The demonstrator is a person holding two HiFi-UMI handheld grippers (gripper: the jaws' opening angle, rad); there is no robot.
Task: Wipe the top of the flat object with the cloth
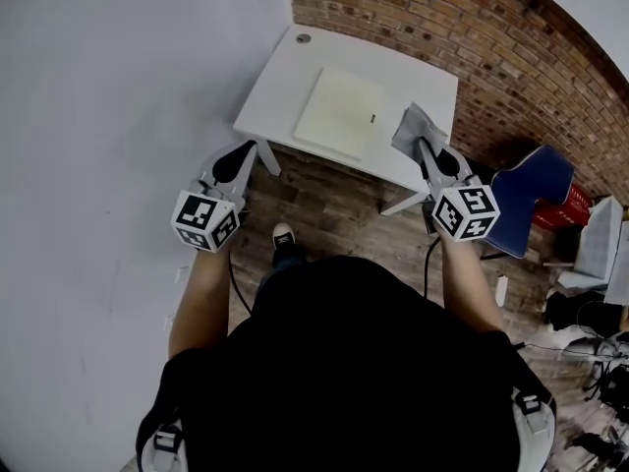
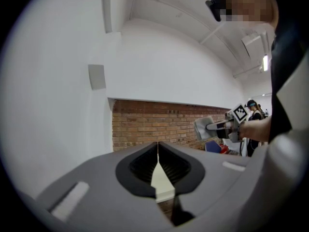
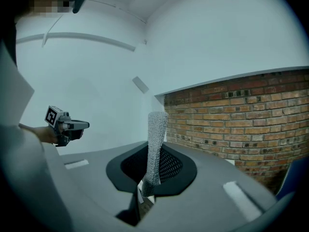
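The cloth (image 1: 417, 129) was clamped in the right tool (image 1: 427, 149) for wiping the flat object (image 1: 341, 113); the left tool (image 1: 236, 161) was closed, unneeded.

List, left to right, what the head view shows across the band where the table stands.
left tool → flat object → cloth → blue chair

A white rectangular table (image 1: 280, 82) is set on a wood-plank floor (image 1: 334, 214), with its far edge against a brick wall (image 1: 413, 18). A pale cream flat object (image 1: 341, 112) is laid flat near the centre of the tabletop. A small dark mark (image 1: 373, 119) is seen near its right edge. A round fitting (image 1: 303, 38) is located at the table's far left corner.
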